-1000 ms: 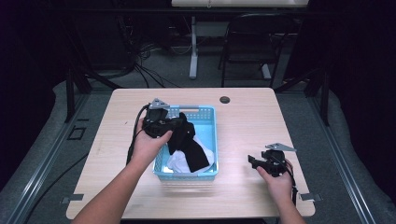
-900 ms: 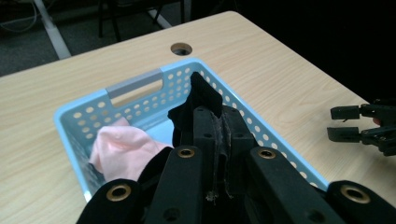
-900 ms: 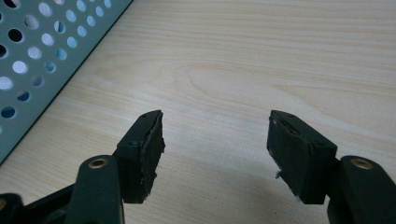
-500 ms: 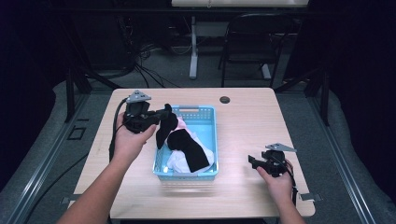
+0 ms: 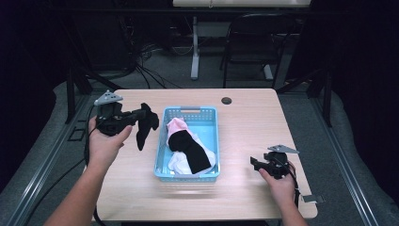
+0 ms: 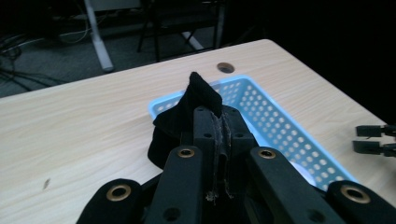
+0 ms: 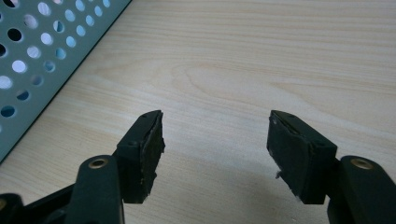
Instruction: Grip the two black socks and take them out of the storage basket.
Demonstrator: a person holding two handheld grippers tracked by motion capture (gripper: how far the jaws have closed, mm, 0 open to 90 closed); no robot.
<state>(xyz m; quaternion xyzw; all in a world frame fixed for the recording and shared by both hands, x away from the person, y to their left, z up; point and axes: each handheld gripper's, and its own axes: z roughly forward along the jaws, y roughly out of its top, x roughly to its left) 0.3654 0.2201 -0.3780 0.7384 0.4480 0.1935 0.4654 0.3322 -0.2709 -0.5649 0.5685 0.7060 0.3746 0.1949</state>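
Observation:
A black sock [image 5: 145, 126] hangs from my left gripper [image 5: 141, 114], which is shut on it and held above the table left of the light blue basket [image 5: 208, 123]. In the left gripper view the sock [image 6: 180, 123] is pinched between the closed jaws, with the basket [image 6: 273, 126] beyond. Inside the basket lie another black sock [image 5: 188, 148], a pink piece [image 5: 175, 125] and white cloth [image 5: 178, 162]. My right gripper [image 5: 254, 163] rests low over the table right of the basket, open with nothing between its fingers [image 7: 144, 151].
The wooden table [image 5: 249, 122] has a round cable hole [image 5: 226, 100] near its far edge. A black chair [image 5: 251, 42] and a desk leg [image 5: 195, 47] stand on the floor behind. The basket's perforated wall [image 7: 32, 51] is left of my right gripper.
My left gripper has lifted the black sock out of the basket and carried it left, past the basket's left rim. The right gripper has stayed in place.

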